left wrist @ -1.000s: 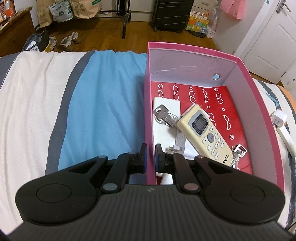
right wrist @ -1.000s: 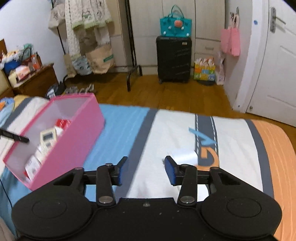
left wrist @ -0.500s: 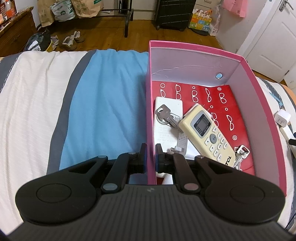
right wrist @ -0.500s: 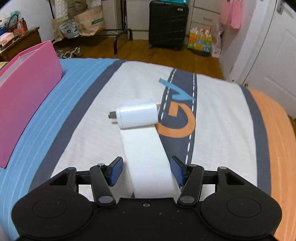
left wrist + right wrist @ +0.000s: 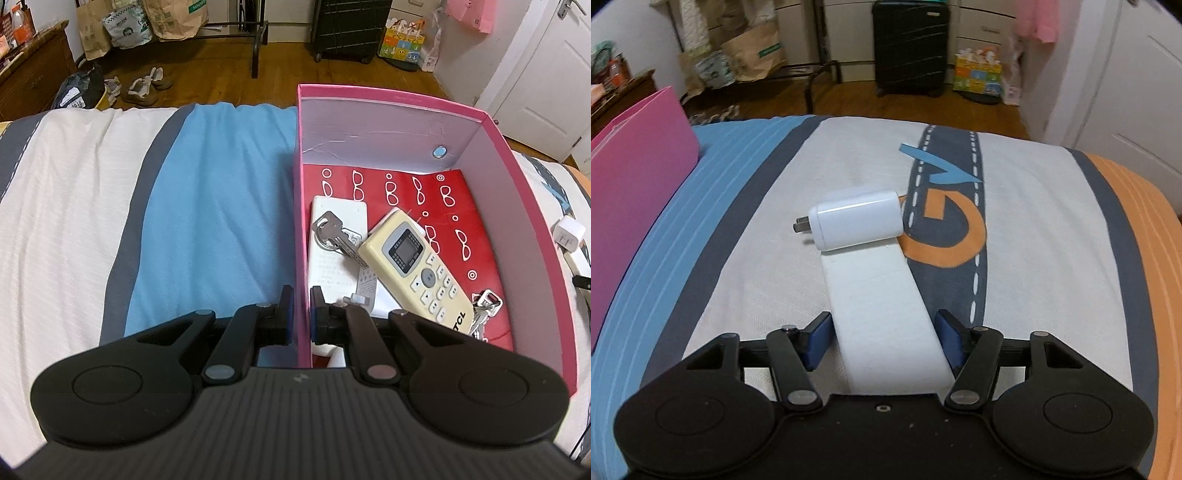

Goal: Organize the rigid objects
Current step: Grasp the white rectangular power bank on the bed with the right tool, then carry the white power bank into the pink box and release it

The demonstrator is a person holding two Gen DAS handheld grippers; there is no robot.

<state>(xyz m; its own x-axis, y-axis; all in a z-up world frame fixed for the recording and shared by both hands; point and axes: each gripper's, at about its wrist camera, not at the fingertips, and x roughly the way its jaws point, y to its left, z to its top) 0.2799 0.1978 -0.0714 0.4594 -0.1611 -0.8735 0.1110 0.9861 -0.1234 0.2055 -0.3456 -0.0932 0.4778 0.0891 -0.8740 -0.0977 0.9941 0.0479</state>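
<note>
Your left tool (image 5: 298, 310) pinches the pink box (image 5: 301, 206) wall to steady it; your right tool (image 5: 882, 341) stands open around the white block (image 5: 882, 314), pads not yet pressing.

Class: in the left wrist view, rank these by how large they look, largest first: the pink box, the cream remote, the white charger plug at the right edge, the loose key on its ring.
1. pink box
2. cream remote
3. loose key on its ring
4. white charger plug

The key and plug look close in size, and the plug sits at the distorted edge, so that last pair is unsure.
</note>
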